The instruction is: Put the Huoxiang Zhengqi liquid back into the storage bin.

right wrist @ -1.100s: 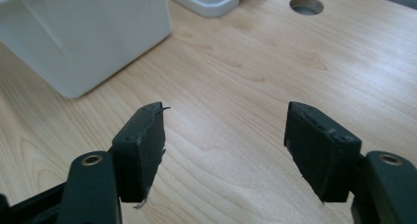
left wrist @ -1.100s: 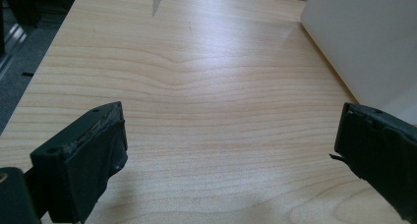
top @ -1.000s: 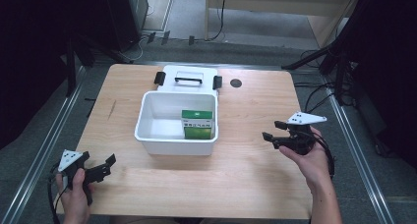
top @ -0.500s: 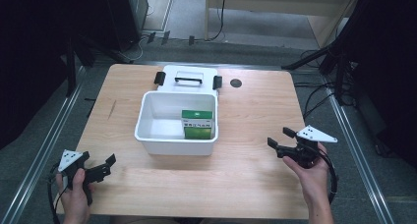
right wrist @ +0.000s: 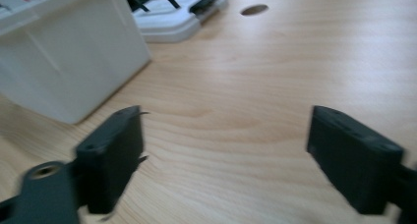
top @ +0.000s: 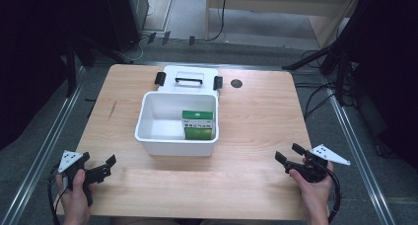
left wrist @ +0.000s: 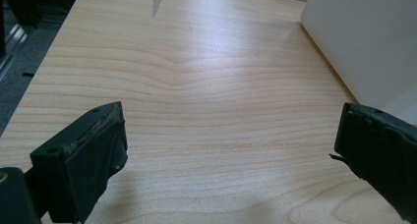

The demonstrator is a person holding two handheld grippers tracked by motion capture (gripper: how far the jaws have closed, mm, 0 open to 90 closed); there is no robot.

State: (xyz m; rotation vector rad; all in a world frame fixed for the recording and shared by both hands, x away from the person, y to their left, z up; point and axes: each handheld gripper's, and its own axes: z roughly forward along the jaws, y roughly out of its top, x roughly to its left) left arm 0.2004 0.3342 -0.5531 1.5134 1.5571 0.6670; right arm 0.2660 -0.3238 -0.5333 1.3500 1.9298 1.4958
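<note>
1. At the far left of the high view, we see the left gripper (top: pixel 101 167) held in a hand (top: pixel 75 195) at the near left corner of the wooden table (top: pixel 256 116). Its jaws stand apart with nothing between them, only bare wood, as its own gripper view (left wrist: pixel 228 150) confirms.
2. Moving right, a white plastic bin (top: pixel 148 136) sits open near the middle of the table, well apart from both grippers. In the left gripper view, its white wall (left wrist: pixel 364 42) rises at the upper right.
3. Inside the bin, a green and white carton (top: pixel 197 125) stands upright against the right wall.
4. Just behind the bin lies its white lid (top: pixel 187 79), flat on the table, with a black handle and a black latch at each end.
5. Right of the lid, a small dark round hole (top: pixel 236 83) marks the tabletop.
6. At the near right edge, we see the right gripper (top: pixel 290 159) held in a hand (top: pixel 313 188), pointing left toward the bin. Its jaws have just been opening and now stand wide apart, with nothing between them; its own view (right wrist: pixel 223 155) shows only wood there.
</note>
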